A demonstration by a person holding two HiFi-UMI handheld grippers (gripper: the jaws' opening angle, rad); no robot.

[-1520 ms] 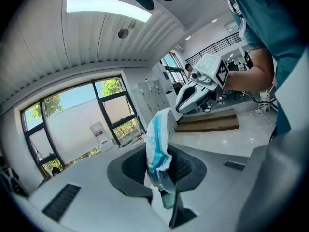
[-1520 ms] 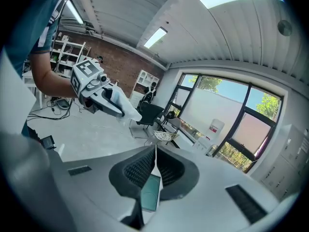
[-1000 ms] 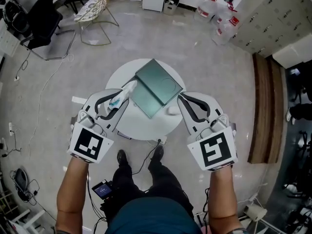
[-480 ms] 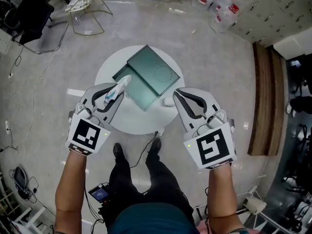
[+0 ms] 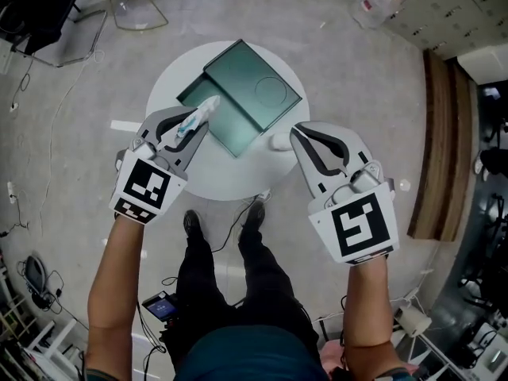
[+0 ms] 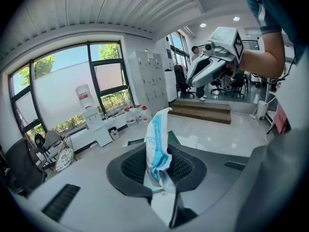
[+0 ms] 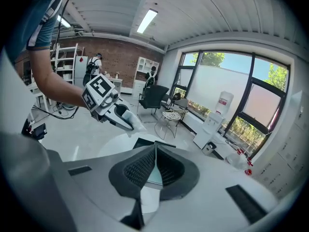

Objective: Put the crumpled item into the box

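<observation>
- Left gripper (image 5: 189,132) was clamped on the crumpled white-and-blue item (image 5: 200,115). The item stuck out past the tips, long axis toward 1 o'clock.
- Green box (image 5: 252,94) sat on the round worktop (image 5: 214,178), at 1 o'clock from the item; the item's tip was already over the box's near-left edge in the head view.
- Right gripper (image 5: 302,137) was closed on nothing, at the box's 4 o'clock, so the drop looked like a left-side job.
</observation>
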